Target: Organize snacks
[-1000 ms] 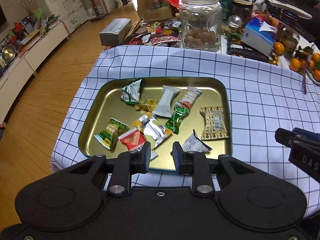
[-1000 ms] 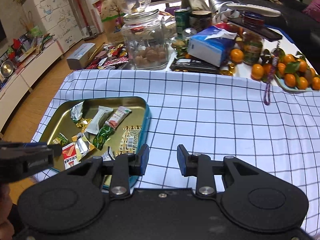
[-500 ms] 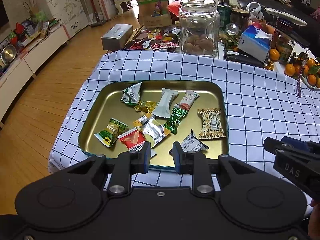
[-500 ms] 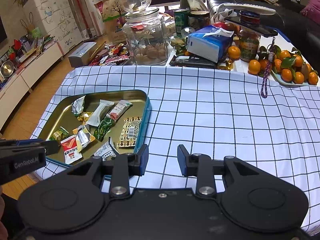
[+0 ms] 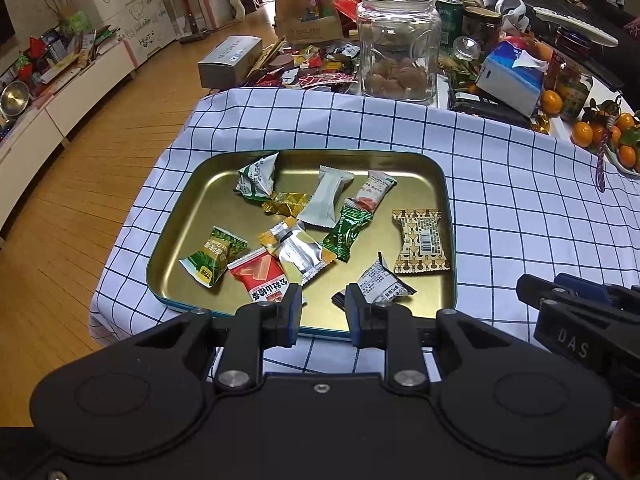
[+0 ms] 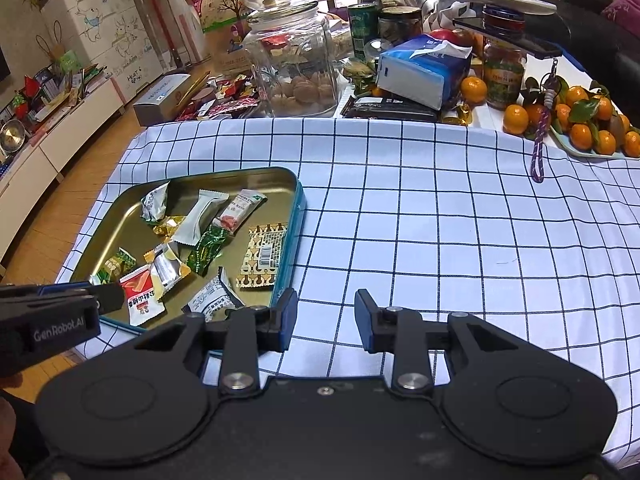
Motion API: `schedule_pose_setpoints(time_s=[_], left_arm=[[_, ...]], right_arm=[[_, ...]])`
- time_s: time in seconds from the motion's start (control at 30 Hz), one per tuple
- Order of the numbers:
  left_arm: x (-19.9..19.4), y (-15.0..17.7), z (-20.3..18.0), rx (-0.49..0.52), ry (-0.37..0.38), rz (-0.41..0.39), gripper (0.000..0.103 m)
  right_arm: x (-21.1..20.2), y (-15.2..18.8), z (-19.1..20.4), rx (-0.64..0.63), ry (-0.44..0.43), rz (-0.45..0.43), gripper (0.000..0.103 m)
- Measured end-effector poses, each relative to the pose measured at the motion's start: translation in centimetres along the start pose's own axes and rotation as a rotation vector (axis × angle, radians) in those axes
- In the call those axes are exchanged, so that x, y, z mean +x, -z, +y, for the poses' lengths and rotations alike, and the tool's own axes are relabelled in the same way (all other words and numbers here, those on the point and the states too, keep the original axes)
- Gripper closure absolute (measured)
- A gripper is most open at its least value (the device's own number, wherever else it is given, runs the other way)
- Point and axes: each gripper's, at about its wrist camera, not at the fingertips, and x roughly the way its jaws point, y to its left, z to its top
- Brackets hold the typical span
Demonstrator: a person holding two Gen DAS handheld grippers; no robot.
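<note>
On the table: a checked cloth (image 5: pixel 500 208) covers the near part, and a gold tin tray (image 5: pixel 176 248) sits on its left side.
Snacks: about ten small wrapped packets lie loose in the tray, among them a red packet (image 5: pixel 262 276), a silver packet (image 5: pixel 300 252), a green packet (image 5: pixel 346 230), a white packet (image 5: pixel 328 196) and a patterned packet (image 5: pixel 420 240).
Left gripper (image 5: pixel 320 312): hovers over the tray's near rim, jaws narrowly parted, nothing between them.
Right gripper (image 6: pixel 325 316): hovers over bare cloth just right of the tray, jaws narrowly parted, nothing held.
Handling: the packets look light, soft and crinkly; foil wrappers are probably slippery and will likely slide on the smooth metal.
Hold: the crimped end seams or the middle of a packet seem the safest places to pinch; the red and silver packets overlap and may lift together.
Left wrist view: shows the whole tray head-on, with each packet's outline separate.
Right wrist view: shows the wide bare cloth right of the tray, a plate of oranges (image 6: pixel 592 128), a tissue pack (image 6: pixel 424 68) and a glass jar (image 6: pixel 294 64) beyond the cloth.
</note>
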Motion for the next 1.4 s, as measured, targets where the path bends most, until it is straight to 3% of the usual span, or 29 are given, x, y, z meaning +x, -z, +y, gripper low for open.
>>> schedule_pose_setpoints(time_s=[1.4], left_arm=[[0.71,0.13,-0.25,-0.001,0.020,0.049,0.069]], right_arm=[[0.24,0.13,0.32,-0.010,-0.009,0.010,0.069]])
